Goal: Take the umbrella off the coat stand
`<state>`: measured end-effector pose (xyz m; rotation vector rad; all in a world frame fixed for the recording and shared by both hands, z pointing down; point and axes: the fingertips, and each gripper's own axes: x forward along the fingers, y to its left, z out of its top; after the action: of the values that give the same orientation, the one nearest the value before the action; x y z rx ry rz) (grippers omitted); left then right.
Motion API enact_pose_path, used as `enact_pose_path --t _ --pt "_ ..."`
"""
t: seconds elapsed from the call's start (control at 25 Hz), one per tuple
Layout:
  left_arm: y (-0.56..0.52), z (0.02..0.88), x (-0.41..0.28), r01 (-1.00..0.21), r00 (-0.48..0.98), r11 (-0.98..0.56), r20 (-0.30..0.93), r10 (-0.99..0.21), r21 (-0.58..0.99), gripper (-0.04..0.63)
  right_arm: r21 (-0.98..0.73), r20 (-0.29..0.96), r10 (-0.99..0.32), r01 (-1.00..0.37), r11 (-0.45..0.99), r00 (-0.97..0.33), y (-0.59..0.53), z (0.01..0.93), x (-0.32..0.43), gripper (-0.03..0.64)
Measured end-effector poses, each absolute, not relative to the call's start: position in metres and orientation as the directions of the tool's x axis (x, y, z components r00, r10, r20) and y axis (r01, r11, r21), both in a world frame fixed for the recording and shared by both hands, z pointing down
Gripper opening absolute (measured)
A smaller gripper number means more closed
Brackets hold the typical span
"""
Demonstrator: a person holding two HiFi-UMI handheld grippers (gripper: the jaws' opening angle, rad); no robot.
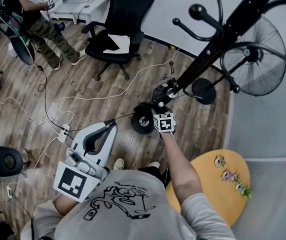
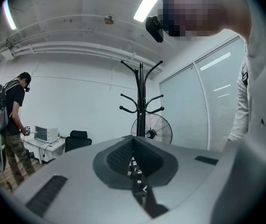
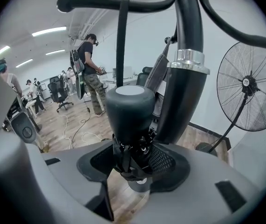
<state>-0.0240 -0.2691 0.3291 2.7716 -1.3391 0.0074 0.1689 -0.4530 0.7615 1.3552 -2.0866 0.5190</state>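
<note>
Open wood floor [image 1: 102, 86] left of coat stand [image 1: 218, 39], crossed by loose cables [image 1: 82, 98]; pedestal fan [image 1: 255, 59] close behind it, round yellow table [image 1: 218, 184] edge beside right arm. Folded black umbrella [image 3: 129, 108] hung by strap [image 3: 122, 45] from a hook arm, just beside the pole, folded canopy pinched between pads of right gripper [image 3: 133, 167]. Left gripper [image 2: 133, 143] held back near the torso, pads pressed together, well apart from stand
</note>
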Motion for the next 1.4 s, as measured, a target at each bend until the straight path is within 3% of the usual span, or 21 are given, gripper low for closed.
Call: enact_pose_path --t 1.4 --pt "-0.239 0.316 -0.034 -0.768 0.639 -0.639 -0.002 -0.769 0.042 0.008 0.013 0.672 -0.675 -0.906 0.424 -0.306 -0.428 0.729 0.154 0.212"
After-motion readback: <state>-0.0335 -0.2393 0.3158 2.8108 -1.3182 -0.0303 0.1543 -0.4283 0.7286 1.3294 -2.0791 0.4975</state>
